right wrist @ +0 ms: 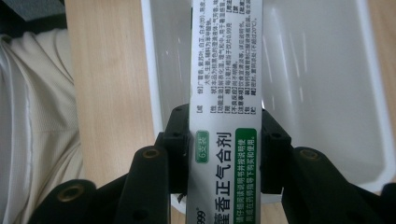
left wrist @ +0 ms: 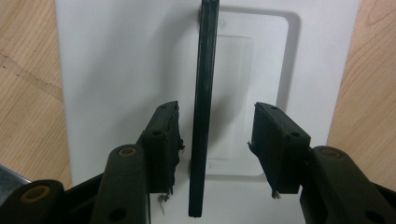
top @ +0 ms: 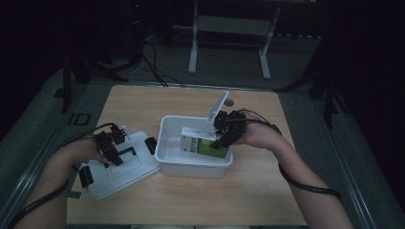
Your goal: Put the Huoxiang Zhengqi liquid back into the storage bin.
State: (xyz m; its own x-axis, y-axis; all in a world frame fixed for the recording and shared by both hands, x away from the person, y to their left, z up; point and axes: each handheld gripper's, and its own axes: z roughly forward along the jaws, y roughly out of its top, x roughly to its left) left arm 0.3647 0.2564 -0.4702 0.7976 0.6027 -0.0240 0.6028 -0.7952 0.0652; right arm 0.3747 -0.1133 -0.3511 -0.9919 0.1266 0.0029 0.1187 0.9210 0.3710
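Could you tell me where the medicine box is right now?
In the high view the medicine box sits inside the white tub at table centre, clamped by the right gripper.

Left hand-held gripper [top: 111, 145] low with jaws parted; right hand-held gripper [top: 224, 131] clamped, wrist bent inward.

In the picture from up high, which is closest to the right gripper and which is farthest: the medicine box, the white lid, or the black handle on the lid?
From the right gripper:
1. Medicine box, clamped in its jaws, inside the white tub.
2. Black handle, left of the tub, at the left gripper.
3. White lid, counting its middle, a bit farther left.
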